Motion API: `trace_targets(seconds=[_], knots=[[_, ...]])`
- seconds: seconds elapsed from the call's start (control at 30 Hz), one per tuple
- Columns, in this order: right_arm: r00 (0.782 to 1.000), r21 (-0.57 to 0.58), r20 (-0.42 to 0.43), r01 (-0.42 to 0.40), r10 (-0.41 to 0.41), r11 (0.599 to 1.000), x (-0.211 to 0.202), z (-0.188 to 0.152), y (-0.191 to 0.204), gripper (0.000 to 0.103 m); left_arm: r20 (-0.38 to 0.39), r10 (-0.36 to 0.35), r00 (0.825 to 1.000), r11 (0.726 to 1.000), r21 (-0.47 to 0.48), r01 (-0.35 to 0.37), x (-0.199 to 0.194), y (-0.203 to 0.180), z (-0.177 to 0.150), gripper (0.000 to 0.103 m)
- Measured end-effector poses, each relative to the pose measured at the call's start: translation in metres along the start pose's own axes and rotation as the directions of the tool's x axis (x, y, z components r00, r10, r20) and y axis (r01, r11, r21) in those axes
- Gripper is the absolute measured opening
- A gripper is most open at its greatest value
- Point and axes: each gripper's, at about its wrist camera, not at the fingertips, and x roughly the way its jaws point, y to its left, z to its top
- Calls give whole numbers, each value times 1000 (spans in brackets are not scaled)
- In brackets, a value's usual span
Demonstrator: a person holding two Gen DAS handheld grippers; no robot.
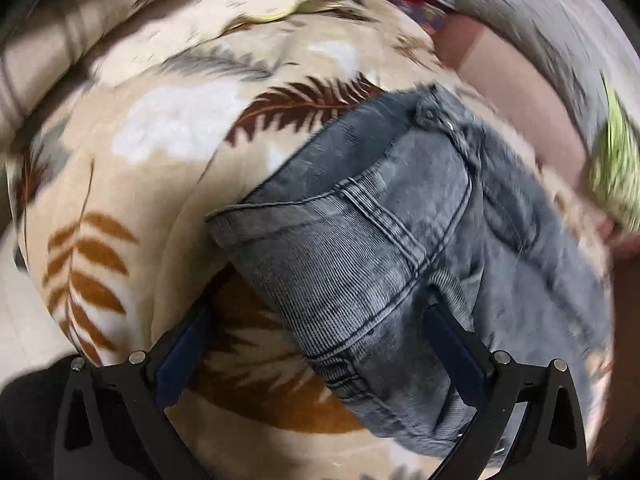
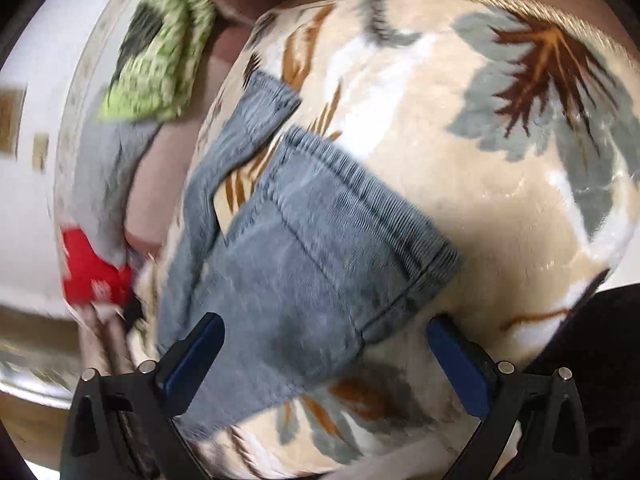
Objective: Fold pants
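Observation:
Grey-blue denim pants [image 1: 392,240] lie on a beige leaf-print blanket [image 1: 168,128]. In the left wrist view I see the waist end with a pocket, seams and a button. My left gripper [image 1: 320,344] is open, its fingers on either side of the waistband edge, holding nothing. In the right wrist view the leg ends with their hems [image 2: 320,232] lie on the blanket [image 2: 460,160]. My right gripper [image 2: 328,356] is open just above the leg cloth, its left finger [image 2: 196,356] over the denim.
A green patterned cloth [image 2: 160,48] and a red item [image 2: 92,268] lie beyond the blanket's edge, with grey cloth [image 1: 540,32] beside them. Pale floor [image 1: 20,320] shows at the left. A dark shape [image 2: 600,340] sits at the lower right.

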Motion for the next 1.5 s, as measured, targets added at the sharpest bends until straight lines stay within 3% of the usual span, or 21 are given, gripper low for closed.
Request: trace_targets(seconds=[0.07,0.13,0.17,0.23,0.27,0.3,0.4,0.6,0.7,0.77,0.8,0.83,0.9,1.0,1.13,1.2,1.27,1.3,1.33,1.37,1.5], knots=[[1000,-8,27,1,-1,1000,-3,4,3,92,-19,21,1000,998,53,-20,1,-7,-2,103],[999,-19,38,26,-25,999,-6,8,6,58,-34,-11,999,999,34,12,0,-2,1,103],[999,-18,36,39,-38,999,-4,11,6,49,-39,-27,999,1000,13,28,0,1,5,102],[998,-6,17,55,-55,998,-2,17,-1,37,-49,-14,999,1000,-26,12,-3,8,13,81],[998,-8,12,59,-59,998,-2,18,0,36,-49,-16,999,999,-31,15,-5,10,18,59],[998,-24,12,67,-67,997,-2,19,2,34,-55,-60,997,998,-33,58,-7,11,22,25],[996,-109,13,88,-87,990,-4,23,16,21,-68,-100,993,995,-6,100,-13,6,27,17],[988,-319,109,140,-111,937,-31,30,69,17,143,-115,983,993,-5,117,-85,1,1,17],[972,-357,157,222,-175,907,-40,30,67,18,89,-98,991,995,-16,100,-71,9,-20,20],[954,-318,117,301,-278,899,-25,31,41,29,-42,-53,998,998,-31,51,-38,17,-31,26],[933,-293,46,355,-358,888,-10,32,23,48,-73,-50,996,998,-41,47,-30,19,-32,28],[932,-279,27,355,-362,893,-7,31,14,48,-57,-54,997,998,-27,53,-33,18,-31,29],[932,-294,97,362,-349,885,-24,28,18,63,-1,-15,1000,1000,-4,15,-49,12,-24,54],[922,-291,221,373,-317,881,-54,29,34,65,163,11,987,999,32,-16,-87,-1,-9,70],[964,-366,227,215,-137,906,-70,21,66,75,286,-55,957,991,134,17,-107,-28,4,78],[990,-401,120,122,-80,908,-45,17,71,75,242,-83,967,984,174,41,-89,-42,6,78],[988,-347,-13,137,-151,928,-11,21,52,75,115,-103,988,976,201,79,-46,-48,6,81],[973,-297,-85,183,-217,937,8,24,35,75,16,-48,999,977,210,43,-17,-49,6,80],[973,-276,-100,173,-208,945,12,27,29,74,-108,29,994,975,221,-5,15,-46,3,81],[977,-268,-91,161,-192,950,8,30,31,74,-40,15,999,968,249,-5,8,-45,1,84],[983,-357,-4,172,-185,918,-18,56,72,75,65,-59,996,970,239,42,-30,-49,30,84]])
